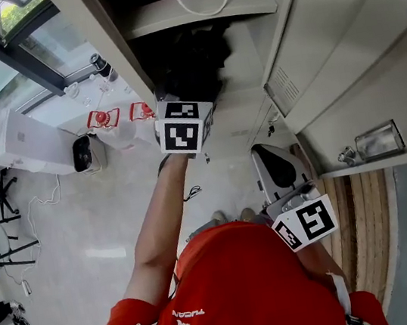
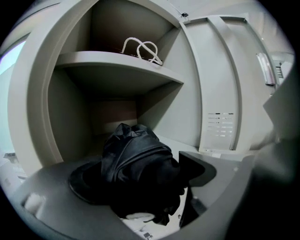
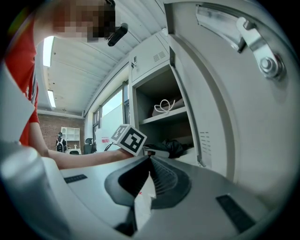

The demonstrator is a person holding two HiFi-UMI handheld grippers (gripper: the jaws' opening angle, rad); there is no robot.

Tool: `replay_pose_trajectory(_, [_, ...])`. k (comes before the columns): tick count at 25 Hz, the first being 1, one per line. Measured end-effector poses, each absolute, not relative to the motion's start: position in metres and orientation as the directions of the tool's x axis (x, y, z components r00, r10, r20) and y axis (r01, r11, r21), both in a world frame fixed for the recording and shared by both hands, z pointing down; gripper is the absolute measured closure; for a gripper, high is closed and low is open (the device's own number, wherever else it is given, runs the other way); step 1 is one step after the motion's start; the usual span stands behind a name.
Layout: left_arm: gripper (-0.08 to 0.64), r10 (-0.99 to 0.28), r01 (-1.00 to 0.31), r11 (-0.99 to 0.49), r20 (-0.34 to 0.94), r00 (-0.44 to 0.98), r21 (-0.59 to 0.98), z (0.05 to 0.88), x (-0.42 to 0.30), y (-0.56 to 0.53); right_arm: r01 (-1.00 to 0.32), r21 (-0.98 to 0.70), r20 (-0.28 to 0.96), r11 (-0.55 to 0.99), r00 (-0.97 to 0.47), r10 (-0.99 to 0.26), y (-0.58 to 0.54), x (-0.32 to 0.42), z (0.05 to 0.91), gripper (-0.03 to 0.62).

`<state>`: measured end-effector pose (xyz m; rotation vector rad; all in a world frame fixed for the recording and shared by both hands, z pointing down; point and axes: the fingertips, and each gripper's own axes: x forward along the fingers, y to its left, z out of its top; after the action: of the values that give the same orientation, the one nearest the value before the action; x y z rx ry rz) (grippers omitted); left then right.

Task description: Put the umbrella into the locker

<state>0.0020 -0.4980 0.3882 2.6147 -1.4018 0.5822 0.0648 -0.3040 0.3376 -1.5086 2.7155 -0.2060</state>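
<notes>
The locker (image 2: 70, 112) stands open, and its lower compartment, under the shelf (image 2: 117, 65), fills the middle of the left gripper view. The black folded umbrella (image 2: 136, 154) lies bunched on that compartment's floor near the front edge, at lower centre of the frame. The left gripper (image 2: 143, 172) is released: its jaws stand wide, one on each side of the umbrella. The dark cloth overlaps the pads in the frame, so it may or may not brush them.

Above the umbrella the compartment is open up to the underside of the shelf. Bare pale floor shows to the umbrella's right, as far as the side wall. The locker's left wall curves down the left of the frame.

The door (image 2: 220, 93) is swung out at upper right. A looped white cord (image 2: 143, 49) lies on the shelf near the top of the frame.

In the head view the left arm (image 1: 160, 226) reaches from lower centre up to the locker mouth at top centre. The right gripper (image 1: 271, 161) sits right of centre, outside the opening and close to the door. In its own view its jaws are clenched together with nothing between them, the door fills the right half, and a metal latch (image 3: 262, 56) shows at upper right. At the left of the head view lies open floor (image 1: 121, 224) with a white box (image 1: 28, 143).
</notes>
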Motion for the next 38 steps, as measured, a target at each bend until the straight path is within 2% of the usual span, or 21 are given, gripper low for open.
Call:
replay_pose_trajectory(6, [0.132,-0.785,-0.821,-0.563,0.372,0.496,-0.095,0.391,-0.005,-0.475,-0.829,-0.142,0.045,0.541,-0.551,-0.833,-0.302,0.062,0.341,0.588])
replay_pose_trajectory(13, [0.143,-0.834,-0.869,-0.487,0.340,0.434,-0.088,0.393,-0.025,-0.452,-0.811,-0.146,0.054,0.567,-0.578,-0.814,-0.299,0.058,0.345,0.589])
replay_pose_trajectory(14, [0.177,-0.849,-0.880,-0.465,0.330,0.413,-0.094,0.393,-0.029,-0.449,-0.809,-0.146,0.054,0.569,-0.581,-0.812,-0.299,0.058,0.346,0.589])
replay_pose_trajectory(16, [0.302,-0.875,-0.900,-0.421,0.309,0.372,-0.109,0.392,-0.037,-0.447,-0.807,-0.147,0.057,0.572,-0.584,-0.810,-0.299,0.059,0.347,0.589])
replay_pose_trajectory(19, [0.349,-0.886,-0.911,-0.399,0.301,0.354,-0.104,0.393,-0.040,-0.451,-0.807,-0.150,0.061,0.571,-0.584,-0.809,-0.299,0.061,0.348,0.589])
replay_pose_trajectory(38, [0.359,-0.874,-0.914,-0.397,0.340,0.347,-0.085,0.394,-0.010,-0.503,-0.815,-0.150,0.066,0.560,-0.574,-0.816,-0.296,0.068,0.346,0.589])
